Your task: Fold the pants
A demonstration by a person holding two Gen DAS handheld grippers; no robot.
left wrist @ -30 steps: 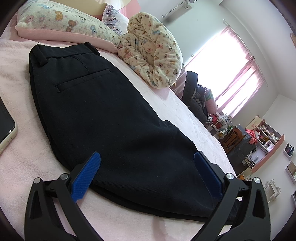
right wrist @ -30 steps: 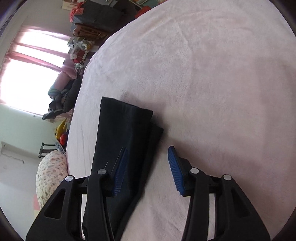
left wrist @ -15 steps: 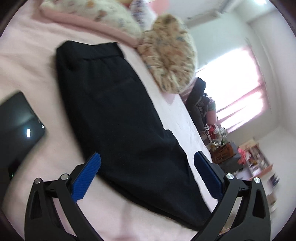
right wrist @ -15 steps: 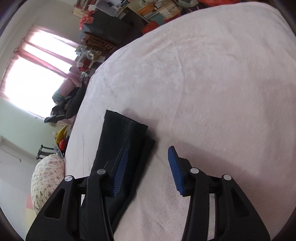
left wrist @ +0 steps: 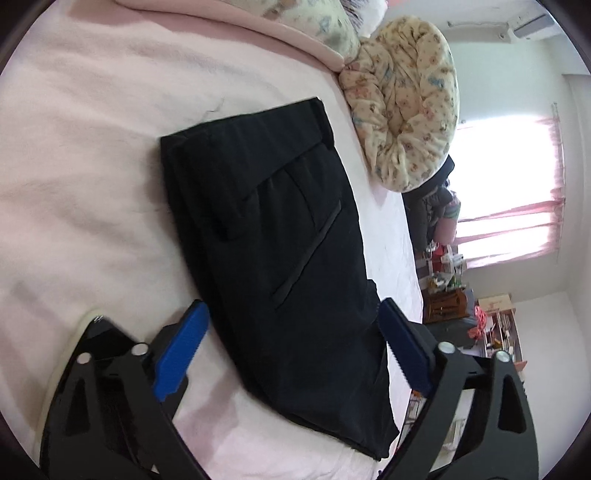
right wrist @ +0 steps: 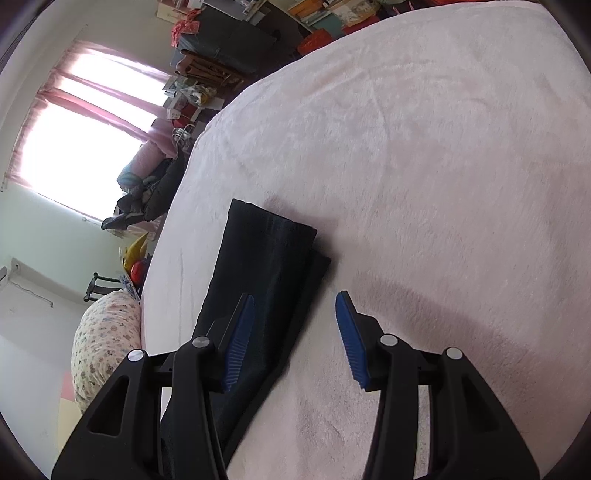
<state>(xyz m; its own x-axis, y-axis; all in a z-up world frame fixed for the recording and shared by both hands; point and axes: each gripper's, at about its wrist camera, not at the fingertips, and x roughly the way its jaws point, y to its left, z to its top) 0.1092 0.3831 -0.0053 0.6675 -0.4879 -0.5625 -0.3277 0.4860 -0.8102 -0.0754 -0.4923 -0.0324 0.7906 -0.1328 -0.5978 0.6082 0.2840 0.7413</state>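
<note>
both tongs, left [left wrist: 291,350] and right [right wrist: 295,339], gape empty over black pants [left wrist: 280,251] (left just narrowing).

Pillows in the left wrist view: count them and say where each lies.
2. A flat patterned pillow lies along the head of the bed; a rounded patterned pillow sits at the bed's corner, beyond the black pants. More may be hidden above the frame.

Black pants [left wrist: 280,236], pale pink blanket [left wrist: 81,155], cream floral cushion [left wrist: 410,110], blue-padded jaws.
</note>
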